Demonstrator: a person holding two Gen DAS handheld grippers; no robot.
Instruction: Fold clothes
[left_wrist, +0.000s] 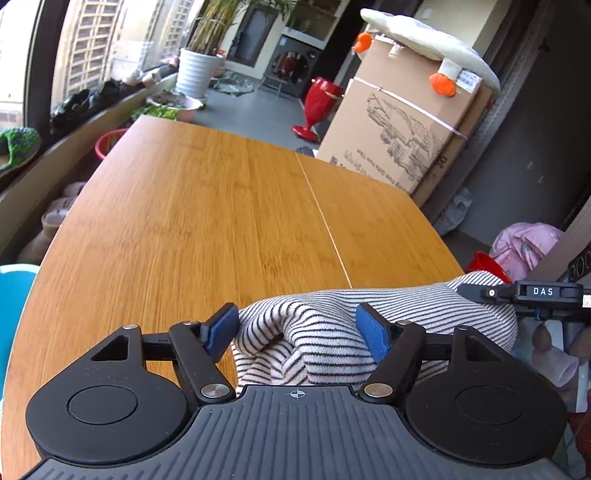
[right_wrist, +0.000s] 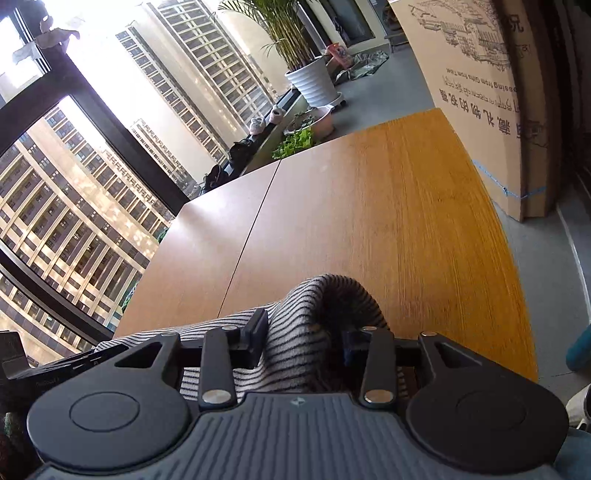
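A white garment with thin black stripes (left_wrist: 332, 332) lies bunched at the near edge of the wooden table (left_wrist: 221, 206). My left gripper (left_wrist: 297, 330) is open, its blue pads on either side of a raised fold of the cloth. In the right wrist view the same striped garment (right_wrist: 303, 332) bulges up between the fingers of my right gripper (right_wrist: 304, 338), which is partly closed around the bunched cloth; the right pad is hidden by it. The right gripper also shows at the right edge of the left wrist view (left_wrist: 517, 293).
The wooden table (right_wrist: 369, 221) stretches ahead with a seam down the middle. Large cardboard boxes (left_wrist: 402, 133) stand past its far right side. A white plant pot (left_wrist: 195, 72), a red stool (left_wrist: 319, 107) and windows lie beyond. A blue object (left_wrist: 14, 295) sits left.
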